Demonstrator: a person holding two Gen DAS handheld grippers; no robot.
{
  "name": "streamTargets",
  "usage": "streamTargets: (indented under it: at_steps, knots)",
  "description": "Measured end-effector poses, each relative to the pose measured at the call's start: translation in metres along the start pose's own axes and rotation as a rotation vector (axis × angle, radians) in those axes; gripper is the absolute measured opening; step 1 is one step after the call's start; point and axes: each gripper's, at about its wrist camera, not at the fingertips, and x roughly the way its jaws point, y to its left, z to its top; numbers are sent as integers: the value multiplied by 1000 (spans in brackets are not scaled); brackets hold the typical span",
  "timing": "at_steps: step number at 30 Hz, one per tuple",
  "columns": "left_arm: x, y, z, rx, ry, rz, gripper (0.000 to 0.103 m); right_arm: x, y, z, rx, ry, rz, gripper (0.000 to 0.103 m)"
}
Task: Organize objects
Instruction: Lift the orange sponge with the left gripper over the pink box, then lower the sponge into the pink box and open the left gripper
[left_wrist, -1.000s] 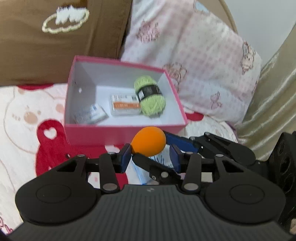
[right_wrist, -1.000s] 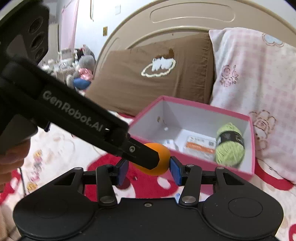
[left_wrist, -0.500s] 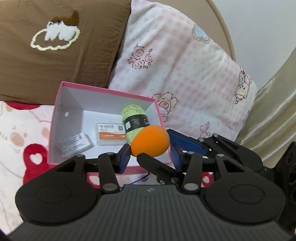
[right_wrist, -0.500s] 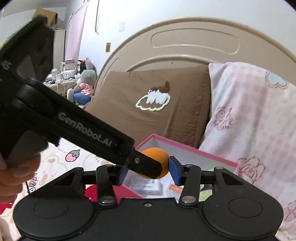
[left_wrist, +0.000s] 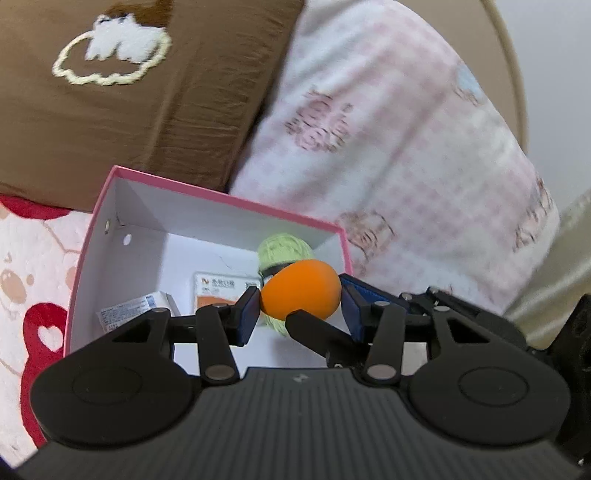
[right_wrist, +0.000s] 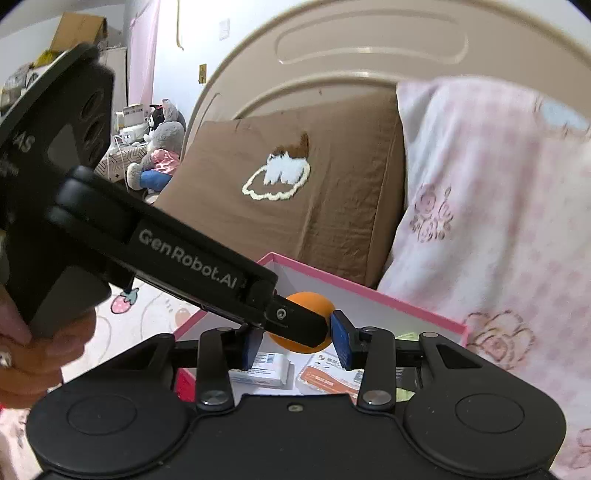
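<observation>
Now holds the orange ball (left_wrist: 301, 291) above the open inside of the pink box (left_wrist: 229, 201), in front of the green yarn (left_wrist: 284, 247); one second ago held it short of the box's near wall, low over the bed cover (left_wrist: 22, 266). Shows the box nearer and lower in both views than before (in the right wrist view, only its far rim and part of its floor). Leaves the contents unmoved: yarn, orange-and-white packet (left_wrist: 214, 288) and small white carton (left_wrist: 136, 306) all flat on the box floor. Points the left gripper (left_wrist: 301, 310) down at a slant into the box, rolled slightly against the earlier frame, jaws pinching the ball from both sides. Brings the right gripper (right_wrist: 295, 343) in from the other side, also slanted downward, jaws closing with the same ball between them, narrower than a second ago, the right-hand pad touching the ball; cannot tell contact at the other pad, hidden behind a left gripper finger. Grips the left gripper body with a hand (right_wrist: 37, 350) at the left edge of the right wrist view.
</observation>
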Motion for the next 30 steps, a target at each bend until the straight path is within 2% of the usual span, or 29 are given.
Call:
streamTargets:
  at_steps: [3, 5, 8, 11, 13, 16, 21, 30]
  knots:
    - [0, 3, 2, 16, -24, 28, 45, 9, -5, 1, 38, 6, 48, 45]
    - [6, 10, 6, -3, -10, 25, 45, 14, -2, 2, 22, 19, 51, 45]
    - [21, 18, 14, -15, -1, 35, 45, 31, -14, 7, 66, 60, 60, 45]
    - [41, 26, 21, -5, -17, 79, 45, 56, -33, 6, 128, 140, 98, 34]
    - [60, 34, 24, -36, 11, 80, 45, 74, -45, 3, 175, 186, 114, 32]
    - [88, 43, 27, -46, 52, 101, 45, 97, -55, -1, 215, 225, 90, 32]
    - [119, 66, 33, -163, 93, 35, 45, 119, -65, -4, 223, 252, 22, 32]
    - [149, 80, 33, -245, 96, 28, 46, 150, -73, -6, 187, 305, -59, 32]
